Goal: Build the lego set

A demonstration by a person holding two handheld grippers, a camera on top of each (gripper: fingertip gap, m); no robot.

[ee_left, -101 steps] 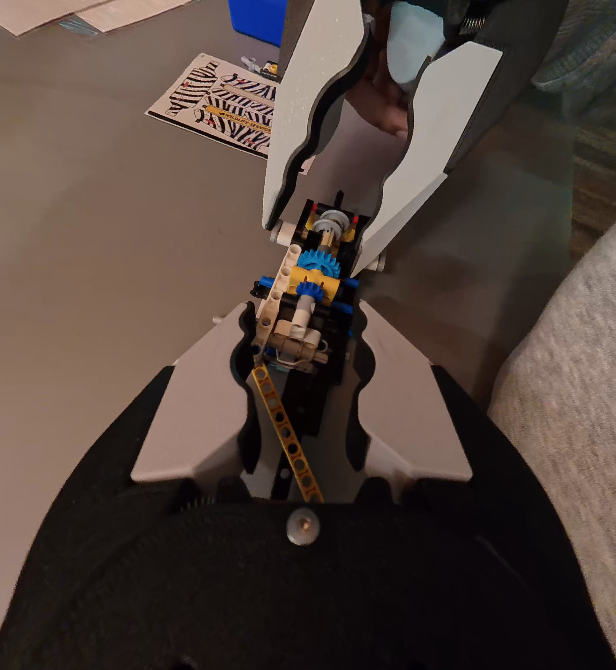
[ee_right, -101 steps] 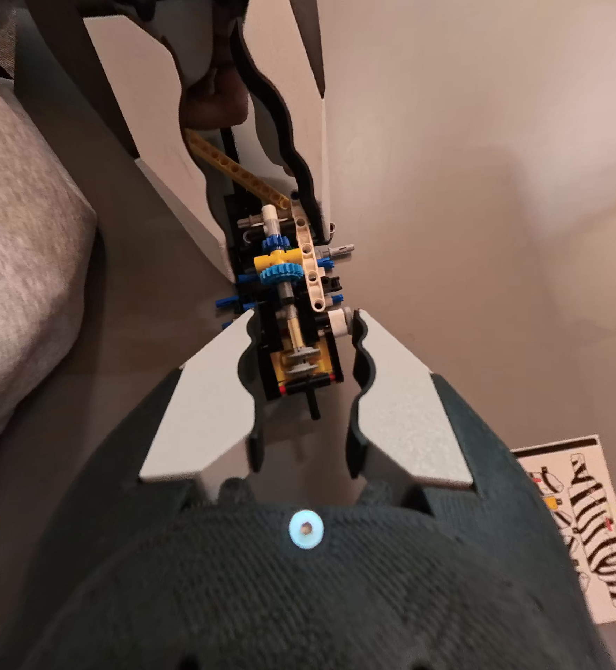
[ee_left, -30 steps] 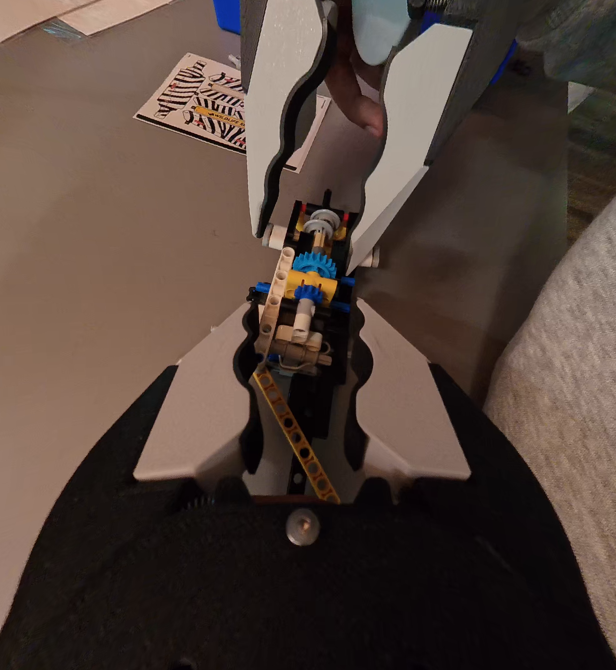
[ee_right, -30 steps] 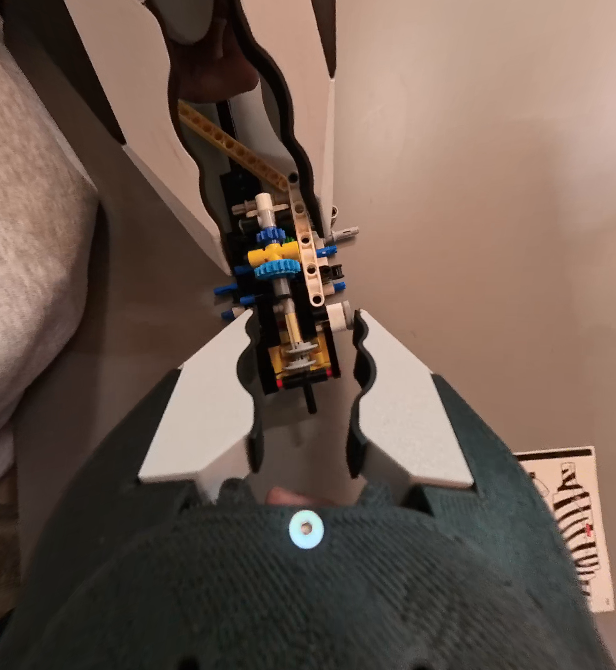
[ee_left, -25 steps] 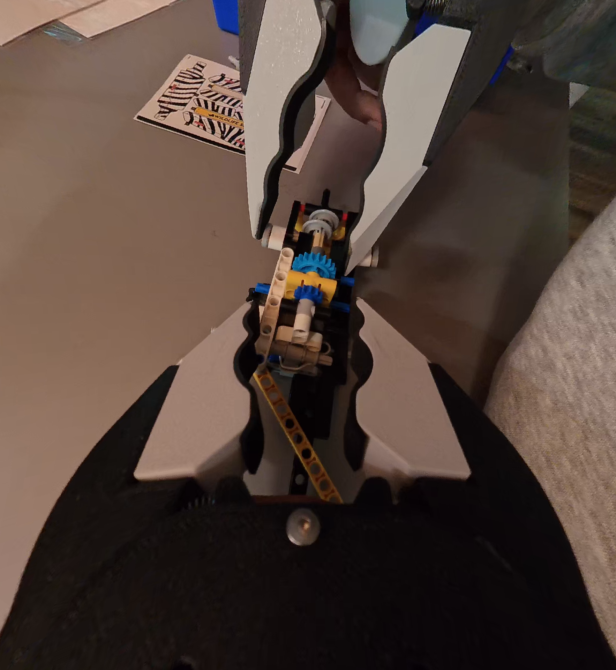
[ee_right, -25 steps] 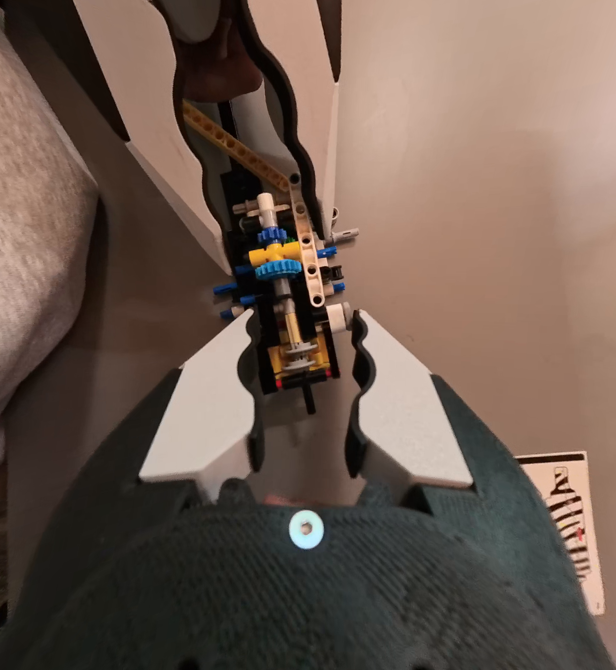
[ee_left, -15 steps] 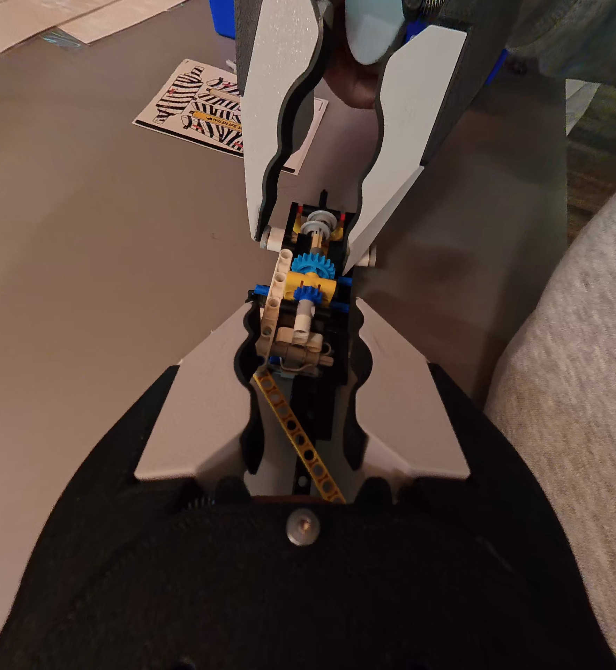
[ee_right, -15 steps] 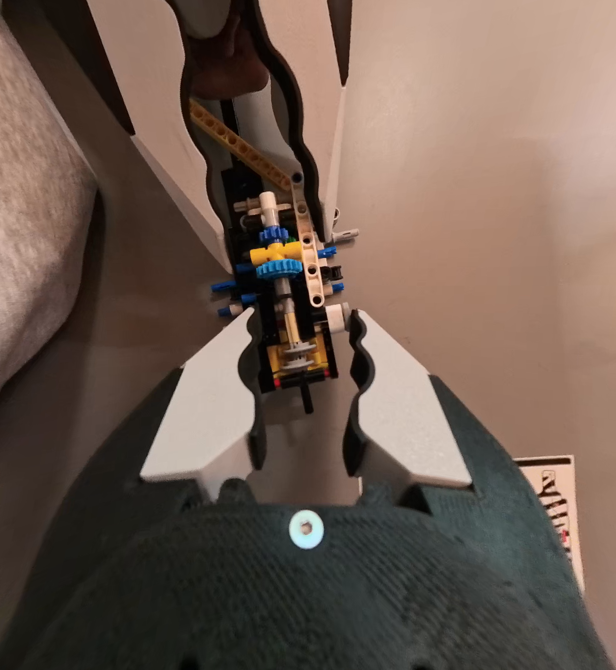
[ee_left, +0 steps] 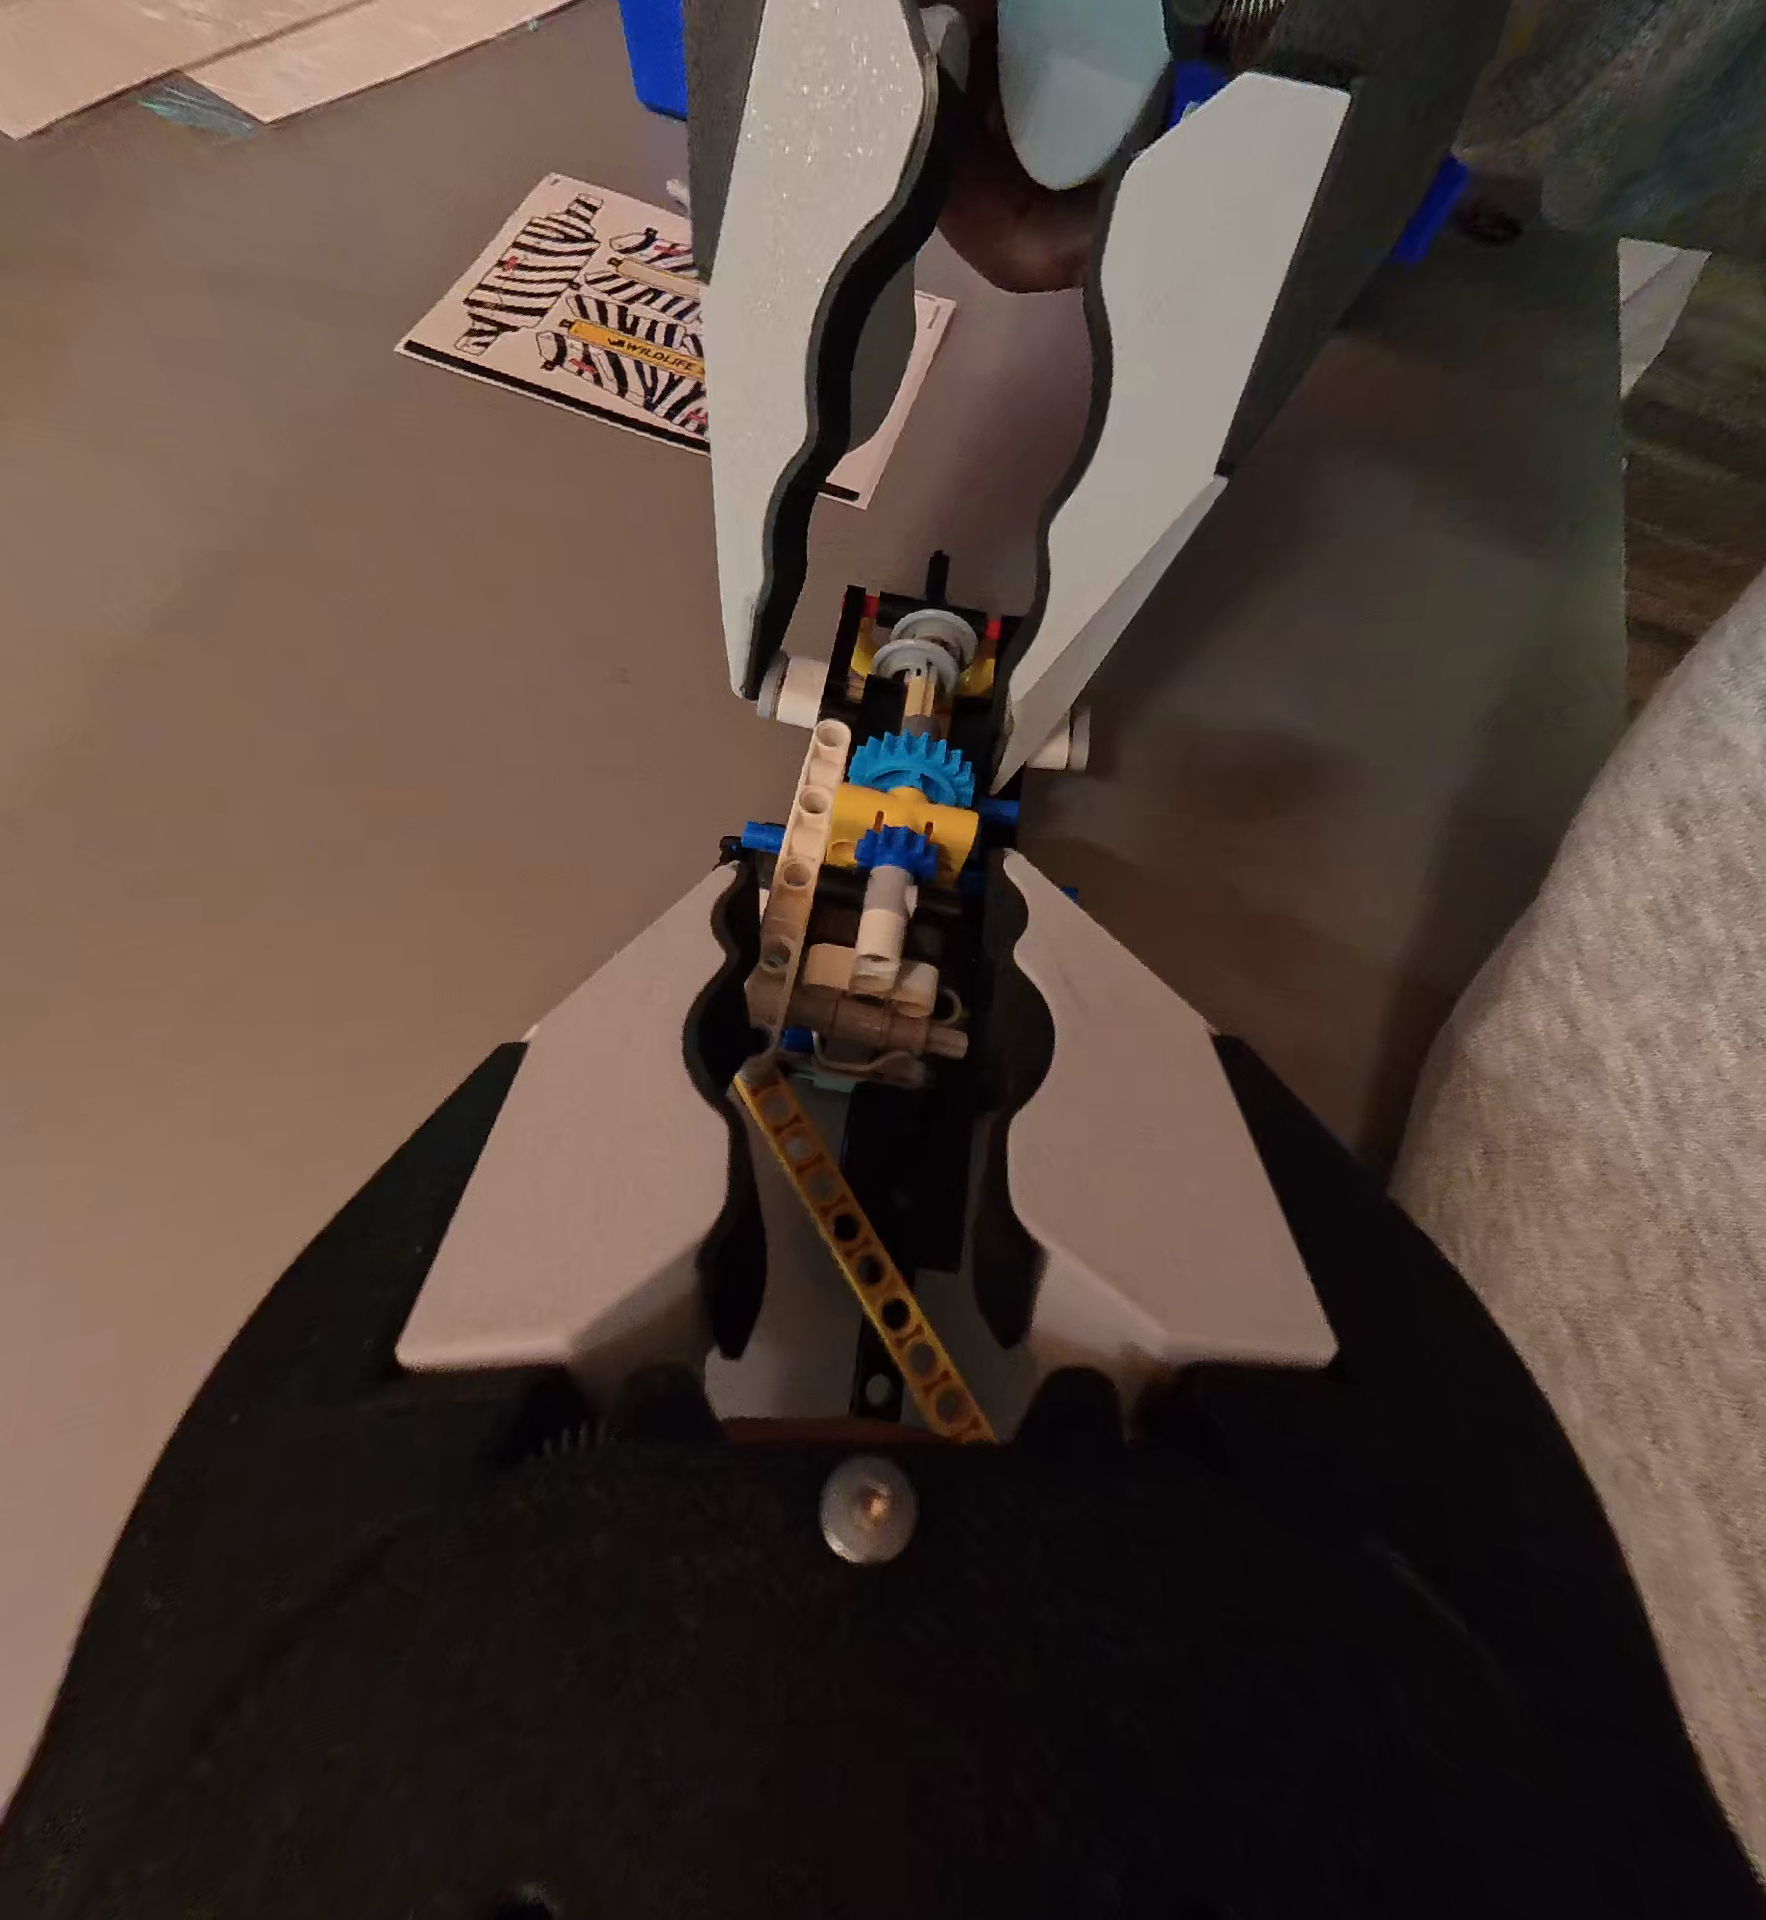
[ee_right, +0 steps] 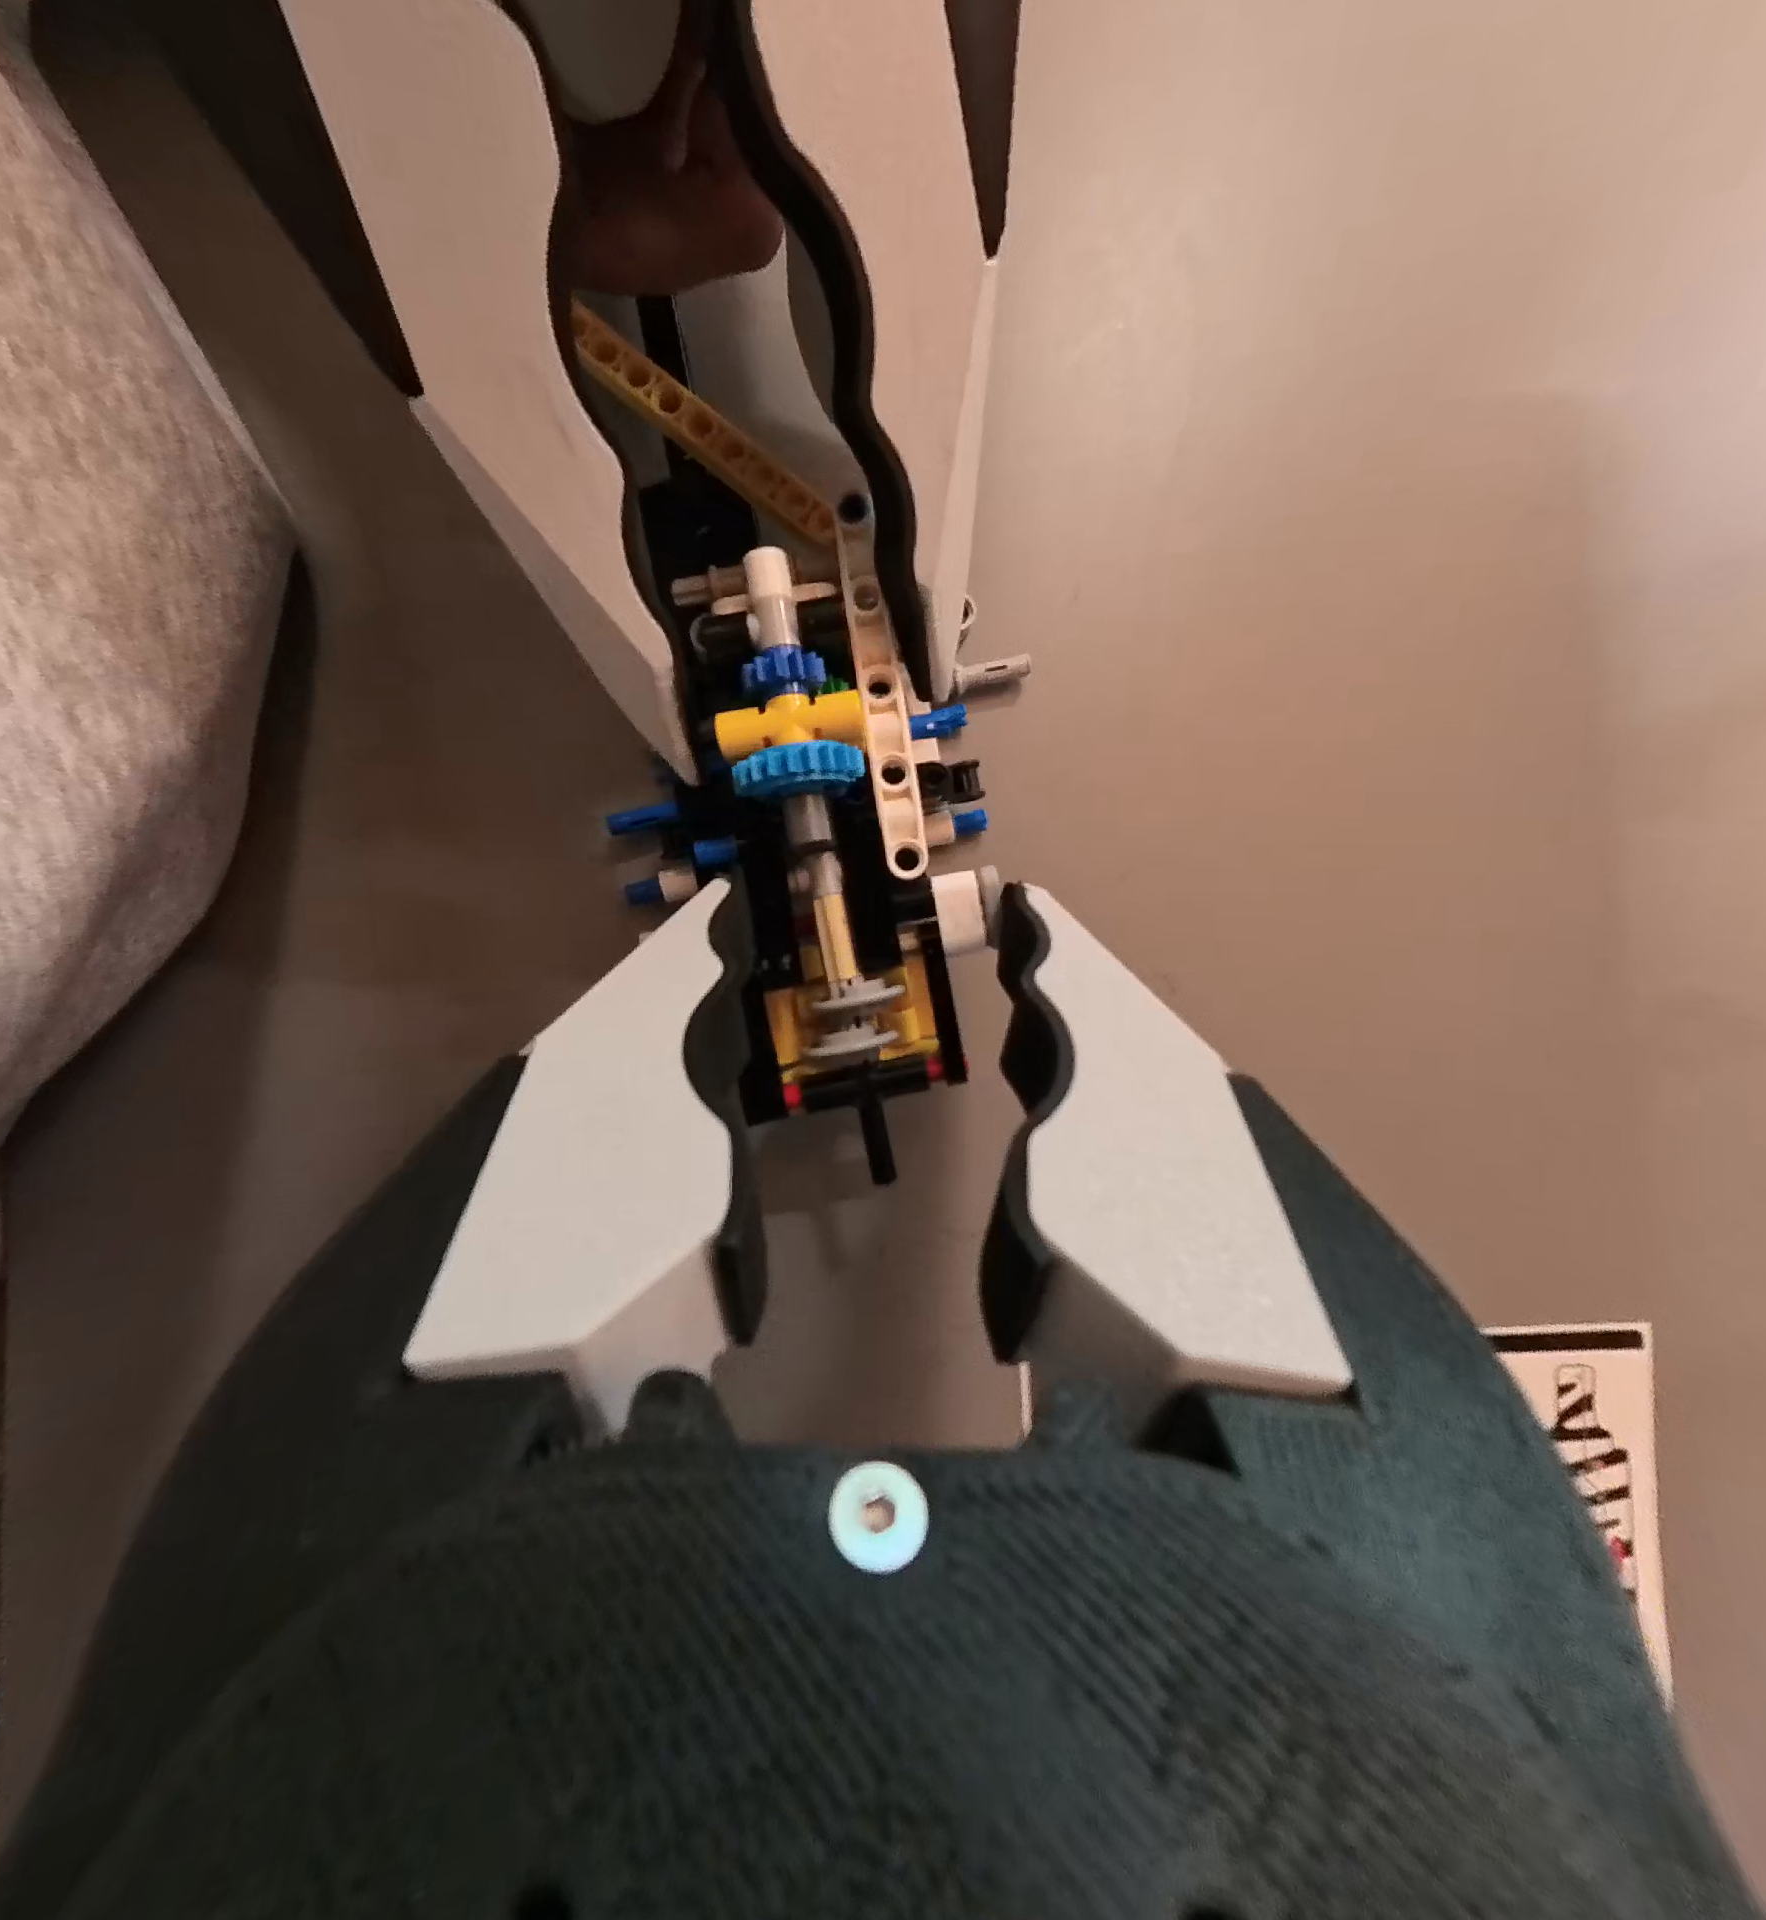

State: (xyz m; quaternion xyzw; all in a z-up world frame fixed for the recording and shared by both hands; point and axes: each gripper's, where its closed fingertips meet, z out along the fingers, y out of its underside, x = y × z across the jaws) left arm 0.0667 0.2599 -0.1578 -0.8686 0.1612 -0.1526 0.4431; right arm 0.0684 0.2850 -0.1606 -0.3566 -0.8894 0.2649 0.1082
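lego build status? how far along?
Done: a geared chassis with blue gears and a yellow beam. In hand: left gripper and right gripper each clamp one end. Left: no wheels or body panels visible; sticker sheet lies unused on the table.

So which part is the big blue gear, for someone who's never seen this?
Start at the Lego frame held between the two grippers, left gripper at the near end and right gripper at the far end. Along its central shaft sits a yellow block. The big blue gear is on the block's far side, lighter and wider than the small dark blue gear on its near side.
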